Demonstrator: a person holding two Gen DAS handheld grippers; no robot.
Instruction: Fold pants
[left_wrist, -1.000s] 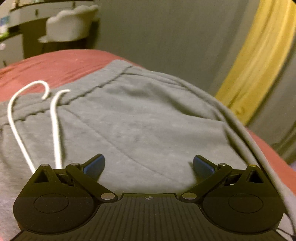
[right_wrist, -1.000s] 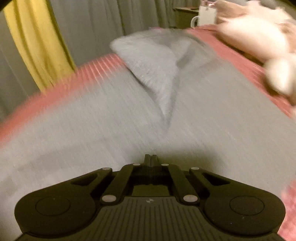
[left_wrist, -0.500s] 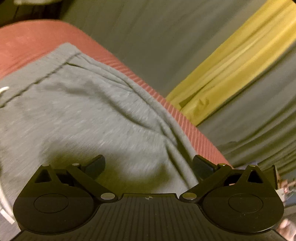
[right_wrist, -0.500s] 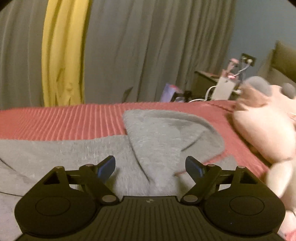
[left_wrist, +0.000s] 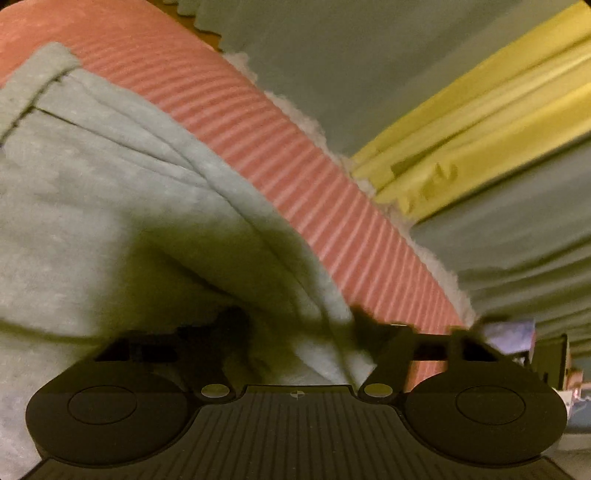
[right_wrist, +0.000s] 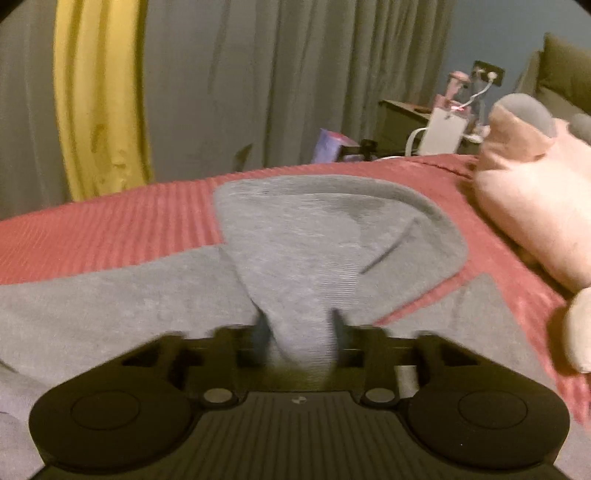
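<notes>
Grey pants (right_wrist: 110, 306) spread on red ribbed bedspread (right_wrist: 110, 236). Left hand-held gripper (left_wrist: 299, 328) low at pants side edge, jaws partly closed around bunched fabric fold (left_wrist: 317, 339); firm grip not confirmable, motion blur. Right hand-held gripper (right_wrist: 299, 332) clamped on folded-over leg end (right_wrist: 314, 240). Pink plush toy (right_wrist: 535, 206) right of pants. Yellow curtain (right_wrist: 99, 103) behind bed.

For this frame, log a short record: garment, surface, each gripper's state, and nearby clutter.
garment: grey pants, spread out, one part folded over
surface: red ribbed bedspread
left gripper: fingers on either side of a bunched fold at the pants' edge; blurred, grip unclear
right gripper: closed on a fold of the pants
clutter: pink plush toy to the right; yellow curtain behind
</notes>
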